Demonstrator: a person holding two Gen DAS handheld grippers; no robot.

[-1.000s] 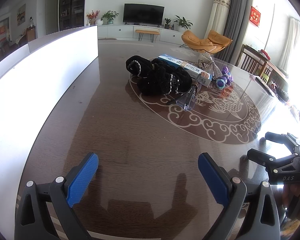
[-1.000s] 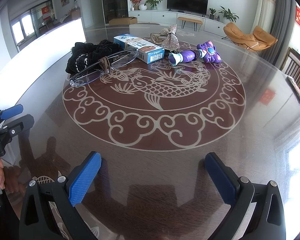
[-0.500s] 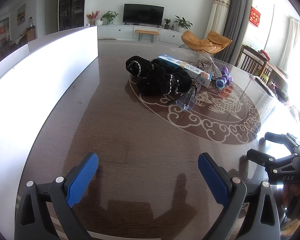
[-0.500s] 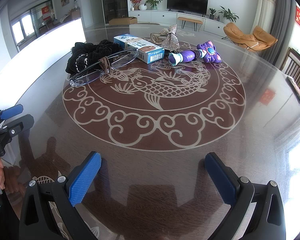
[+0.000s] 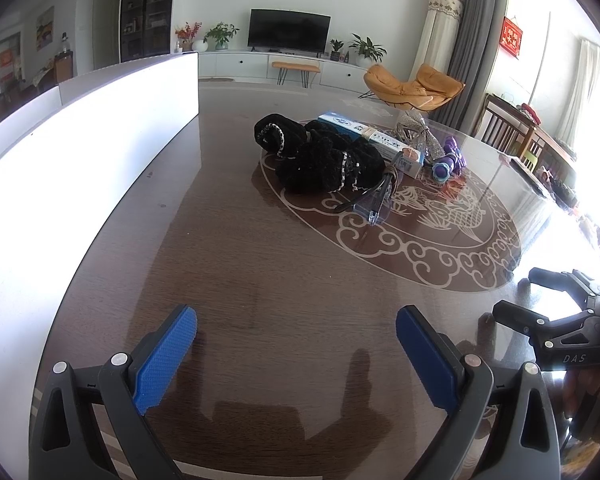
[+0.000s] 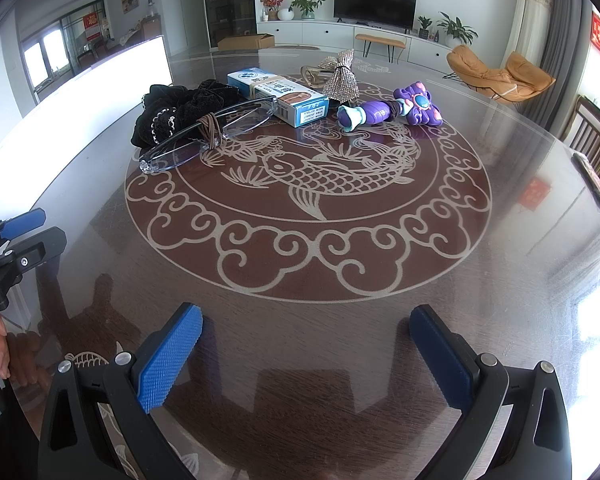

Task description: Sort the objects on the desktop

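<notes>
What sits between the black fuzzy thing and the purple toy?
In the right wrist view, the blue-and-white box lies between the black scrunchie and the purple toy.

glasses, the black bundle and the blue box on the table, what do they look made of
Glasses: clear, glossy plastic by the look, since the table shows through the lenses; a brown elastic band wraps the middle. Black bundle: soft, matte knitted or velvety fabric, rumpled, with small pale beads or studs. Blue box: printed cardboard, probably, with sharp folded edges and a slight sheen.
</notes>
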